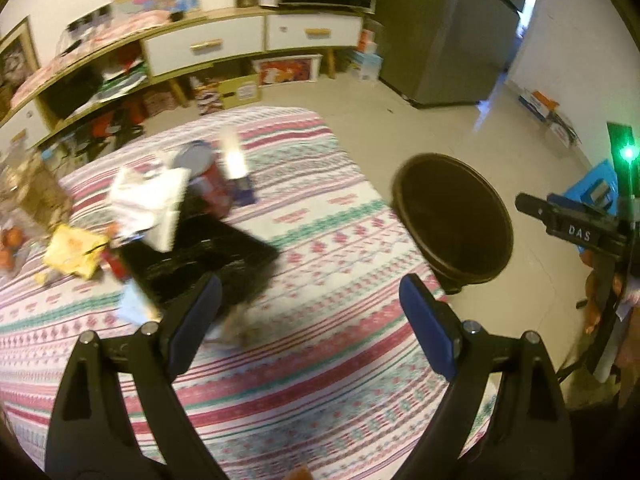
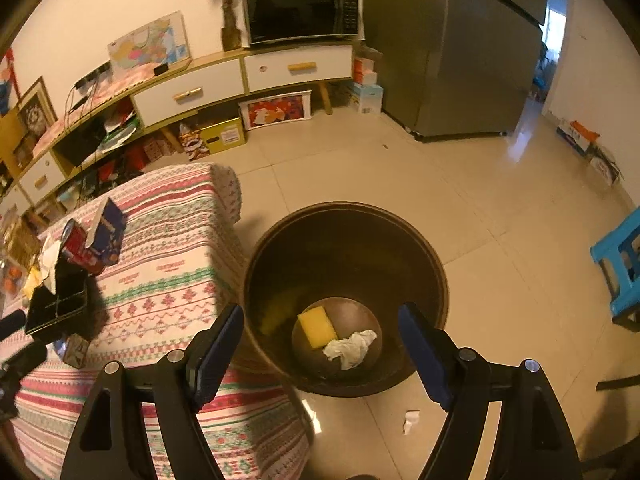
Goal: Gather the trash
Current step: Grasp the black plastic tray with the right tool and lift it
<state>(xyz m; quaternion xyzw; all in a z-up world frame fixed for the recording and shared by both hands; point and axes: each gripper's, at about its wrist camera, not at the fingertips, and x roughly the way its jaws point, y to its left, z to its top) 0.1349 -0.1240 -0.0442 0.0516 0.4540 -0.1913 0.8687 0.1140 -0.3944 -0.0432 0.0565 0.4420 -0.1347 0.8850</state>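
Two claws are in my views, and both have their jaws spread wide with nothing between them. My left claw hangs over the striped cloth of the desk, and the trash heap lies at about 10 o'clock from it: a black tray with white paper draped on its far end, a red can and a blue carton behind it, and a yellow wrapper out at 9 o'clock near the desk's left side. The view is blurred, so I cannot make out the small pieces near the left finger. The desk's right edge runs from 12 o'clock down to 3 o'clock, and the dark bin stands on the floor just beside that edge at 2 o'clock, its mouth open upward. My right claw hovers right above that bin, whose rim nearly touches the desk's hanging cloth at 9 o'clock. In the bin's bottom I see a yellow sponge and a crumpled white tissue touching each other. A small white scrap lies on the tile floor at 5 o'clock, just outside the bin. Open floor stretches from 12 to 3 o'clock toward the fridge, with a blue stool near the right margin.
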